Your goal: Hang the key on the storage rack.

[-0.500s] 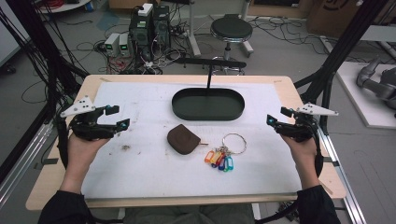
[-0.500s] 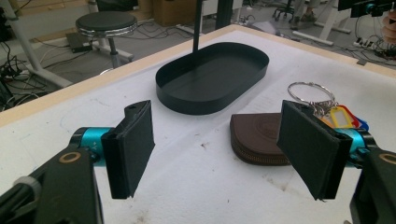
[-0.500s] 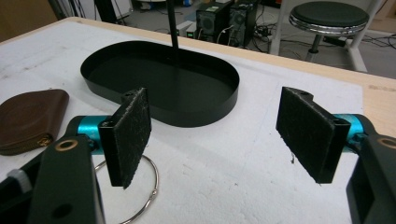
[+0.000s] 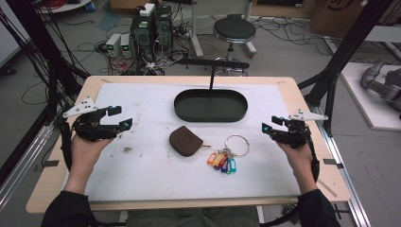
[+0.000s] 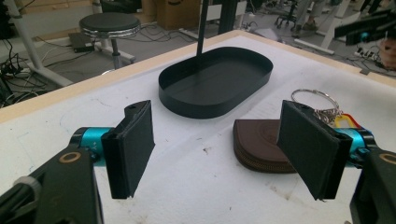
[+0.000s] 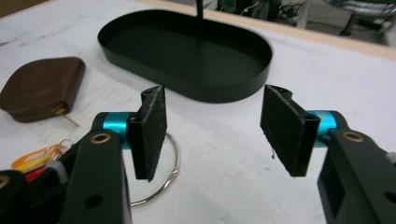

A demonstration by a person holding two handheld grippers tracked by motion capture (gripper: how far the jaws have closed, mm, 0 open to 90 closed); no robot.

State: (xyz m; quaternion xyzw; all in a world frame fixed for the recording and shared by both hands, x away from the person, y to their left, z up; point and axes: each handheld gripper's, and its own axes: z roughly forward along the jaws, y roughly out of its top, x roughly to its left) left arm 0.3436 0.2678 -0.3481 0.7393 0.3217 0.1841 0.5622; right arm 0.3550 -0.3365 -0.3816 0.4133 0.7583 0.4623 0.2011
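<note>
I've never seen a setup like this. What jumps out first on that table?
Probably the black oval tray with its upright post, at the far middle of the white mat. Just nearer lie a brown zip pouch and, to its right, a key ring with coloured tags. At each side, a person holds an open hand-held gripper: left, right.

The left gripper (image 4: 120, 118) is held in the left hand (image 4: 85, 146) at the left side of the desk, its fingers (image 5: 133, 147) spread wide with nothing between them. The right gripper (image 4: 269, 125) is held in the right hand (image 4: 295, 151) at the right side, its fingers (image 6: 152, 130) likewise parted and empty. Both forearms are extended forward, dark sleeves covering them.
</note>
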